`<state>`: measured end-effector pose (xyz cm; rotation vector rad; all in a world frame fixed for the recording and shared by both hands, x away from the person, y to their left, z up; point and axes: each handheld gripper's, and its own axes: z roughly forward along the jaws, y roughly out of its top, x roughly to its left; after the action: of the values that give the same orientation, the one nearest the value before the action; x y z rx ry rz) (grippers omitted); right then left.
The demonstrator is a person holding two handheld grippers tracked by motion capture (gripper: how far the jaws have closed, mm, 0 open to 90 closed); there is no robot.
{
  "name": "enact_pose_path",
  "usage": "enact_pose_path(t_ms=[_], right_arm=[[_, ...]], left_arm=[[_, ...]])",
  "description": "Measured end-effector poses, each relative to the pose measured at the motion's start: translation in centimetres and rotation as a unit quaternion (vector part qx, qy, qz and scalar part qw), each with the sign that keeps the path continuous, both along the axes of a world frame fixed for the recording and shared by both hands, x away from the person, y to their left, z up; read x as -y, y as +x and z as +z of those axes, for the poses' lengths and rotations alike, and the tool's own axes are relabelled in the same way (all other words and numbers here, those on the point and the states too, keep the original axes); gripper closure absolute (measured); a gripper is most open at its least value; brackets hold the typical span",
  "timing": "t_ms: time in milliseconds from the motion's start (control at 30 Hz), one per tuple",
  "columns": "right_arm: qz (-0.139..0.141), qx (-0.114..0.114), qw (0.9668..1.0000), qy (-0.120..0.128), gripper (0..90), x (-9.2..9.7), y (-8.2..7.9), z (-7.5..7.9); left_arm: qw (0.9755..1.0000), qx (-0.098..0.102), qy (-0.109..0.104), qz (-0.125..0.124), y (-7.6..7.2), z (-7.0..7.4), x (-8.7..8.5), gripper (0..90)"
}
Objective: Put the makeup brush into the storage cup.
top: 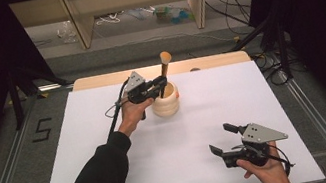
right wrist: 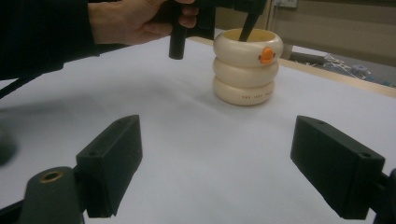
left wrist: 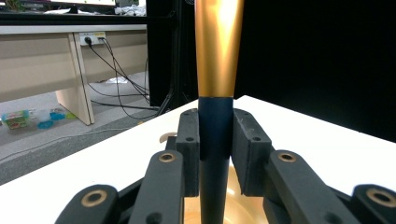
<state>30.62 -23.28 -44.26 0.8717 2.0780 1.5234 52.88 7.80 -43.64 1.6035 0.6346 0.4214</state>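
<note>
1. My right gripper [top: 221,140] rests nearest on the white table [top: 116,181], jaws wide, empty.
2. Farther off, my left gripper [left wrist: 215,144] clamps the brush [top: 164,71]: nearly upright, golden end up, lower end inside the cream holder [top: 166,102].

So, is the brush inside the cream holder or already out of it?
Inside. The brush has its lower end within the cream holder, leaning slightly, with the left gripper shut on its dark handle just above the rim.
</note>
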Motion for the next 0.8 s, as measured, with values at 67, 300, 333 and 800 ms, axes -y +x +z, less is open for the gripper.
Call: enact_pose_path(t_ms=[67, 300, 333, 800], right_arm=[[0.0, 0.0, 1.0, 0.0, 17.5, 0.0, 0.0, 0.0], [0.001, -0.001, 1.0, -0.003, 17.6, 0.0, 0.0, 0.0], [0.001, -0.002, 1.0, -0.003, 17.7, 0.0, 0.0, 0.0], [-0.004, 0.008, 0.9999, -0.011, 17.9, 0.1, 0.1, 0.0]], left_arm=[[1.0, 0.001, 0.004, -0.001, 0.0, 0.0, -0.1, 74.2], [0.9999, -0.003, 0.013, 0.0, 0.0, -0.4, -0.5, 74.1], [0.9999, -0.006, 0.012, 0.0, 0.0, -0.5, -0.5, 74.1], [0.9989, -0.018, 0.044, -0.003, 0.2, -1.3, -0.4, 73.0]])
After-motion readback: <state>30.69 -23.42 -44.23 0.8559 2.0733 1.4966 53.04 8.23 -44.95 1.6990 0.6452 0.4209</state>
